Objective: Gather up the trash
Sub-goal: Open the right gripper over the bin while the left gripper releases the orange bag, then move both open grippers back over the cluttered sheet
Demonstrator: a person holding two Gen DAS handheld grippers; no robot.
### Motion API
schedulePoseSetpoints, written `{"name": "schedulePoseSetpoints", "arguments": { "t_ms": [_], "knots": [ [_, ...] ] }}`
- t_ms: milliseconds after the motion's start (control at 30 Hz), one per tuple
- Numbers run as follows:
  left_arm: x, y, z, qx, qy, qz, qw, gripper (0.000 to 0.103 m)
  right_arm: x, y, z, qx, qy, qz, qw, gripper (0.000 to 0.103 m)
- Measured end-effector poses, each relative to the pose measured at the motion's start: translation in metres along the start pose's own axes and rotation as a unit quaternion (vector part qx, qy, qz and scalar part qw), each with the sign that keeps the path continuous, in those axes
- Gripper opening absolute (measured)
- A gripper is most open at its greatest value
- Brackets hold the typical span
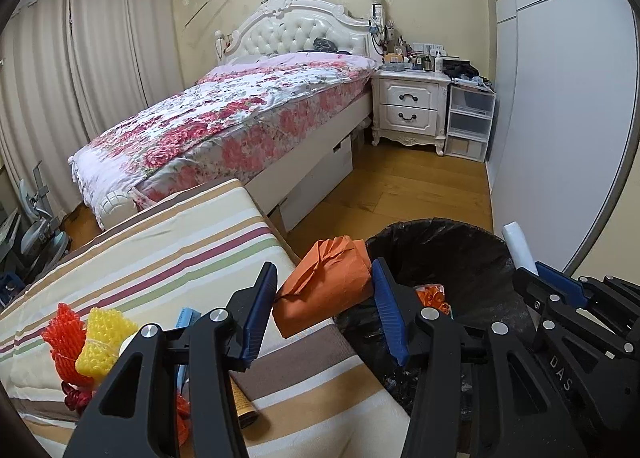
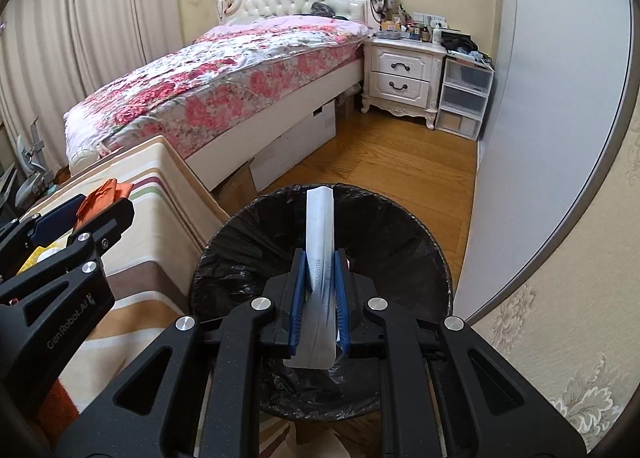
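Observation:
My left gripper (image 1: 325,278) is shut on a crumpled orange paper wad (image 1: 324,290), held over the striped cushion's edge right beside the bin rim. A round bin with a black liner (image 1: 460,258) stands on the floor to the right, with a shiny orange scrap (image 1: 432,294) inside. My right gripper (image 2: 320,262) is shut on a flattened white wrapper (image 2: 320,225) that sticks forward over the bin (image 2: 400,250). In the right wrist view the left gripper (image 2: 102,203) shows at the left with the orange wad (image 2: 108,191). The right gripper (image 1: 528,270) and the white wrapper (image 1: 518,246) appear at the right of the left wrist view.
A striped cushion (image 1: 160,258) carries a red foam net (image 1: 64,330), a yellow foam net (image 1: 104,342) and other small scraps. Behind are a floral bed (image 1: 224,125), a white nightstand (image 1: 412,109), plastic drawers (image 1: 468,121) and a pale wardrobe door (image 1: 568,117). Wooden floor lies past the bin.

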State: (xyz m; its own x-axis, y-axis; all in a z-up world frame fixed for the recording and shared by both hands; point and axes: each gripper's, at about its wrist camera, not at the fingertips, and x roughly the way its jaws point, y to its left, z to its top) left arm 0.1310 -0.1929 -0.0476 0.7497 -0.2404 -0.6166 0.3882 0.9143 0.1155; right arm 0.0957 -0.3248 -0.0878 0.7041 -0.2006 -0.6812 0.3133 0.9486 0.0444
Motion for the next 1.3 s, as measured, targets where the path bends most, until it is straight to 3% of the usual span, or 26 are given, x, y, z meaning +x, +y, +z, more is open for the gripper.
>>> {"name": "schedulePoseSetpoints", "arguments": {
  "t_ms": [500, 567, 600, 1000, 1300],
  "knots": [
    [0.024, -0.022, 0.008, 0.028, 0.013, 0.013, 0.9994, 0.051, 0.019, -0.016, 0.007, 0.018, 0.009, -0.012, 1.0, 0.016],
    [0.027, -0.023, 0.008, 0.032, 0.019, 0.017, 0.9992, 0.063, 0.02, -0.017, 0.006, 0.02, 0.009, -0.015, 1.0, 0.021],
    [0.028, -0.023, 0.008, 0.031, 0.02, 0.022, 0.9991, 0.072, 0.021, -0.018, 0.005, 0.021, 0.009, -0.017, 1.0, 0.029],
    [0.021, -0.01, 0.002, 0.019, 0.025, 0.04, 0.9987, 0.075, 0.011, -0.023, 0.003, 0.027, 0.003, -0.034, 0.999, 0.047],
    [-0.014, 0.019, -0.015, 0.004, 0.016, 0.056, 0.9983, 0.075, -0.002, -0.005, -0.011, 0.018, 0.007, -0.01, 1.0, 0.051]
  ]
}}
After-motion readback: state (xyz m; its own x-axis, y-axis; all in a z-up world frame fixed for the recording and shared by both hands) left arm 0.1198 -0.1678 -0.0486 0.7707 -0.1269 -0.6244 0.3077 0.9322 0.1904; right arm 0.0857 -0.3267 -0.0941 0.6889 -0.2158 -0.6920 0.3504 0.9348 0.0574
